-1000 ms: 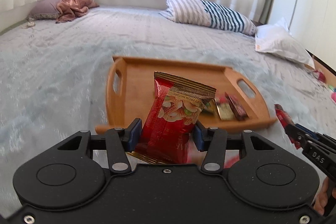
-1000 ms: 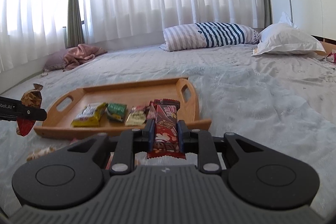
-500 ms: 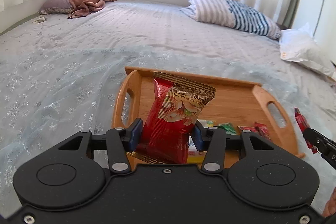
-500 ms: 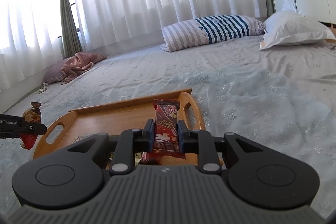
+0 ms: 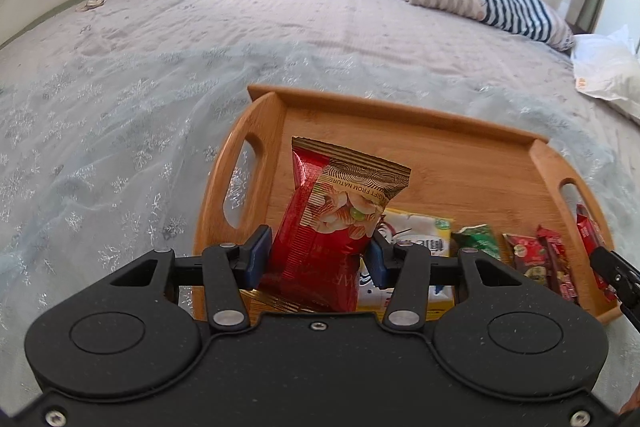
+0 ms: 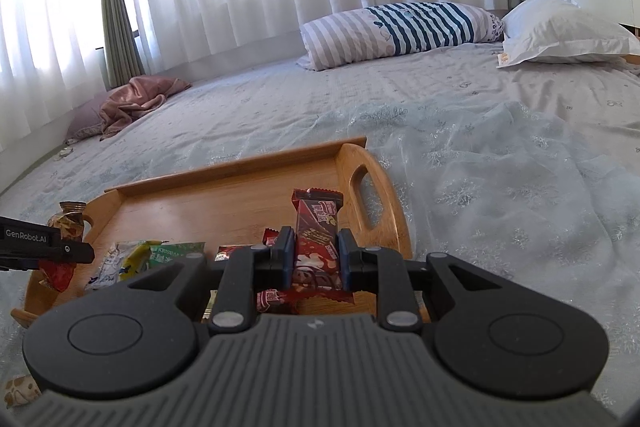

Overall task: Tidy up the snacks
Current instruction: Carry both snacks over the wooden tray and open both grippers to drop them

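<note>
**Both grippers now over the tray, each with a snack**

Since a second ago you have brought both hands forward and tipped them down, so the wooden tray (image 5: 472, 163) that lay ahead of you on the bed now sits right under both grippers and fills the lower half of each view.

Your left gripper (image 5: 316, 259) is clamped on a red nut packet (image 5: 332, 219), the blue pads pressing its lower half from both sides; the packet stands upright over the left end of the tray, beside the cut-out handle (image 5: 240, 183).

Your right gripper (image 6: 316, 259) is clamped on a red chocolate bar (image 6: 318, 231), held upright over the right end of the tray, near the right handle (image 6: 364, 195). From the left wrist view you can see it and its bar at the far right edge (image 5: 612, 267).

Along the tray's near side lie a yellow-and-white packet (image 5: 416, 239), a green packet (image 5: 476, 235) and red wrapped bars (image 5: 544, 259). The tray's far half is bare wood.

On the pale bedspread (image 6: 500, 155) behind are a striped pillow (image 6: 400, 31), a white pillow (image 6: 560, 27) and a pink cloth (image 6: 136, 99).
</note>
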Motion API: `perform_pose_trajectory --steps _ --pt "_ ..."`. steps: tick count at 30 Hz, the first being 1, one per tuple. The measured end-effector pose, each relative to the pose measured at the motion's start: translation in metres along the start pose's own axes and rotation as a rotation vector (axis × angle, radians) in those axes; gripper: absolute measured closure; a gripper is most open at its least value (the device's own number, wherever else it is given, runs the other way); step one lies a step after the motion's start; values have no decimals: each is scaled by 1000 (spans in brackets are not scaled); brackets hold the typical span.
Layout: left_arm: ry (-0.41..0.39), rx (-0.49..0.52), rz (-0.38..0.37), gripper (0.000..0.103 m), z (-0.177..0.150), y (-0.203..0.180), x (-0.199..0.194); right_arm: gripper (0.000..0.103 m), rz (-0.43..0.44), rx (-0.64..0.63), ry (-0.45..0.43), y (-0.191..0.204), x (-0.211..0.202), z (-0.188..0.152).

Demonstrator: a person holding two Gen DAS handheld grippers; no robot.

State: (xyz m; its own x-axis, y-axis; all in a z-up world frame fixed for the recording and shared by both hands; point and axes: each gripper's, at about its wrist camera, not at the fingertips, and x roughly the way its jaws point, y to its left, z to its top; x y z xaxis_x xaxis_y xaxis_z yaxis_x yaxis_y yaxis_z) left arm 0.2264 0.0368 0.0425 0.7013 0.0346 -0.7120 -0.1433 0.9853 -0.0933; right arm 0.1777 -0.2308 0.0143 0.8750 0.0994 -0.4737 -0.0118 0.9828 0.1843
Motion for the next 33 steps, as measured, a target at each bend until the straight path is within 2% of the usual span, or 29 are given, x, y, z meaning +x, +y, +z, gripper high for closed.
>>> perform_pose_trajectory --steps 12,21,25,33 --pt "23 1 27 57 0 -3 9 76 0 -8 35 0 11 -4" --pt "63 -40 -5 56 4 2 11 76 3 -11 44 1 13 -4" --pt "71 -34 8 56 4 2 12 76 4 -6 48 1 14 -4" --pt "80 -13 9 48 3 0 12 76 4 -2 49 1 13 -4"
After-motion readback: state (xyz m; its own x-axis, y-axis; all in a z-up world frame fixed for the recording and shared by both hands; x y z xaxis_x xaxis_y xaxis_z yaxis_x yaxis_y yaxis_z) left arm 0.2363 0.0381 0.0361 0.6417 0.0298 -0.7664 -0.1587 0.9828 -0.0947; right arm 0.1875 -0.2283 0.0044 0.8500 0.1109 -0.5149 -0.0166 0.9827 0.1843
